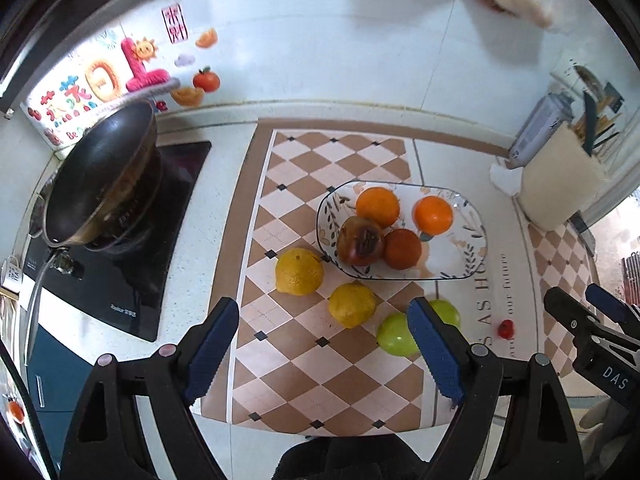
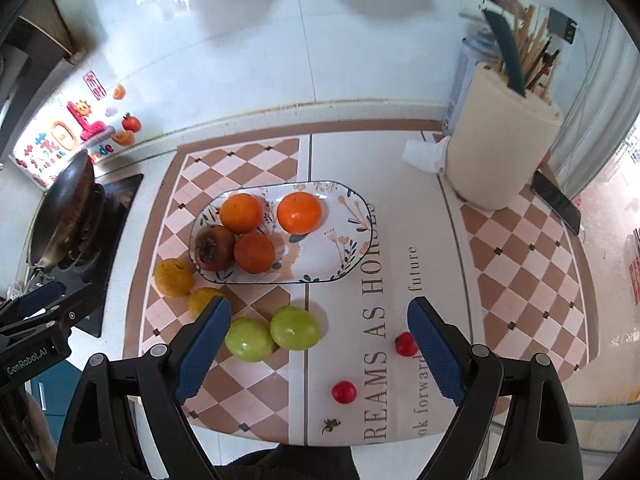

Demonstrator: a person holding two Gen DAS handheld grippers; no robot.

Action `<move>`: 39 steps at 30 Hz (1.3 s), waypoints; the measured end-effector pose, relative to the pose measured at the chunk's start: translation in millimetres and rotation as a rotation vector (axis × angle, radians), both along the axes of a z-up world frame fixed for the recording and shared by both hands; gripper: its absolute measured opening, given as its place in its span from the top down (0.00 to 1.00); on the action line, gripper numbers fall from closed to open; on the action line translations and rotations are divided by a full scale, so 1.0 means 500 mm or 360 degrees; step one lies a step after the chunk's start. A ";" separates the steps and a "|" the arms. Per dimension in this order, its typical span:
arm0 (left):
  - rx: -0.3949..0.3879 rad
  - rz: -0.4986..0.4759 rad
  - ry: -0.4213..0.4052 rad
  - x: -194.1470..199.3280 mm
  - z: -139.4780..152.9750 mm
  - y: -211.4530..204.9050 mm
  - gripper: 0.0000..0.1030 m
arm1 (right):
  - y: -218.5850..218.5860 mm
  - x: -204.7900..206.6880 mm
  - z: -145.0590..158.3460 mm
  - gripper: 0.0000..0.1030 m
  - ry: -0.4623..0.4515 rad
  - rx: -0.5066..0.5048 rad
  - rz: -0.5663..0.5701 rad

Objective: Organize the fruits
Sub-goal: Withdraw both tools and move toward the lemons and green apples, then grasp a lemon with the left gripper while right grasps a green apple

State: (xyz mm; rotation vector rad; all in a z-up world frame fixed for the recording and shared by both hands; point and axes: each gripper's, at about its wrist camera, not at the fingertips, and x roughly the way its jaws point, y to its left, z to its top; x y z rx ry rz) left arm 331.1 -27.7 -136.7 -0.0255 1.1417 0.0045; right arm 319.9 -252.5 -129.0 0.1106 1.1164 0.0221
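A floral oval plate (image 1: 460,256) (image 2: 340,240) on the checked mat holds two oranges (image 1: 378,206) (image 2: 299,213), a persimmon (image 1: 360,240) (image 2: 214,246) and a reddish-brown fruit (image 1: 403,249) (image 2: 254,252). In front of it lie two yellow lemons (image 1: 299,272) (image 2: 173,277), two green apples (image 1: 394,335) (image 2: 295,327) and two small red fruits (image 2: 344,392) (image 1: 505,329). My left gripper (image 1: 326,346) hangs open high above the lemons and apples, holding nothing. My right gripper (image 2: 320,348) is open too, above the apples and red fruits, and empty.
A dark wok (image 1: 104,176) sits on the black hob (image 1: 120,280) at the left. A cream utensil holder (image 2: 500,140) with a tissue (image 2: 424,156) and a phone (image 2: 556,200) stands at the back right. The counter's front edge lies just below both grippers.
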 end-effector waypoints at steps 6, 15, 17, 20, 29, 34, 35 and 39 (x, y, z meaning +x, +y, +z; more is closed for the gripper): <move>0.0000 -0.0029 -0.0073 -0.049 0.049 -0.011 0.16 | -0.001 -0.050 0.057 0.11 -0.0077 0.0032 -0.0005; 0.0018 -0.0033 -0.0149 -0.090 0.072 -0.020 0.16 | -0.006 -0.092 0.111 0.11 -0.0161 0.0032 -0.0030; 0.0021 -0.0030 -0.0162 -0.093 0.075 -0.022 0.16 | -0.008 -0.093 0.114 0.11 -0.0162 0.0042 -0.0032; 0.0018 -0.0029 -0.0174 -0.091 0.076 -0.026 0.16 | -0.008 -0.089 0.113 0.11 -0.0157 0.0054 -0.0026; 0.0084 0.0034 -0.0155 -0.049 0.051 -0.013 0.04 | -0.017 -0.025 0.022 0.11 -0.0008 0.0196 -0.0007; 0.0190 0.0121 -0.0074 -0.003 -0.014 0.016 0.02 | -0.012 0.038 -0.123 0.11 0.0224 0.0349 0.0009; 0.0205 0.0134 -0.0044 0.007 -0.031 0.022 0.02 | -0.012 0.053 -0.160 0.11 0.0279 0.0390 -0.0003; 0.0133 0.0188 0.0142 0.052 -0.114 0.050 0.02 | -0.009 0.095 -0.281 0.11 0.0464 0.0494 -0.0066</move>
